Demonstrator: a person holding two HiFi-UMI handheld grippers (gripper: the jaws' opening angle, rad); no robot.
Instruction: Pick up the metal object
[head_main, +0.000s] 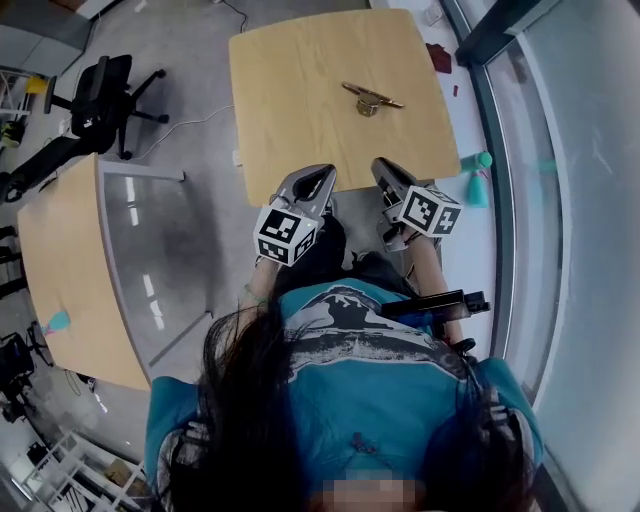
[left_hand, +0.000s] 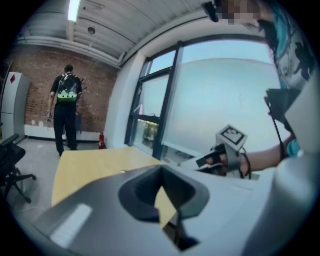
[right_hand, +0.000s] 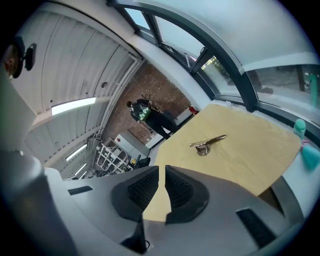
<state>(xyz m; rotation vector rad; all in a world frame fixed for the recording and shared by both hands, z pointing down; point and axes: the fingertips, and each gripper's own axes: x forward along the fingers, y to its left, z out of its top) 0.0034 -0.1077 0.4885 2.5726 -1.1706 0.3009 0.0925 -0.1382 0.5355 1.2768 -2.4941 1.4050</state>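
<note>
A metal object (head_main: 368, 98), a brass-coloured lever-like piece, lies alone on the far half of the wooden table (head_main: 290, 120); the right gripper view shows this metal object (right_hand: 207, 143) well ahead of the jaws. My left gripper (head_main: 320, 173) and right gripper (head_main: 384, 166) hover side by side over the table's near edge, well short of the object. The right gripper (right_hand: 161, 172) has its ribbed pads almost together with nothing between them. In its own view the left gripper (left_hand: 161, 176) has fingertips that meet, and it holds nothing.
A black office chair (head_main: 100, 95) stands left of the table. A second wooden table (head_main: 55, 260) is at lower left. A teal bottle (head_main: 478, 182) sits on the floor by the window wall at right. A person in black (left_hand: 65, 107) stands far off by the brick wall.
</note>
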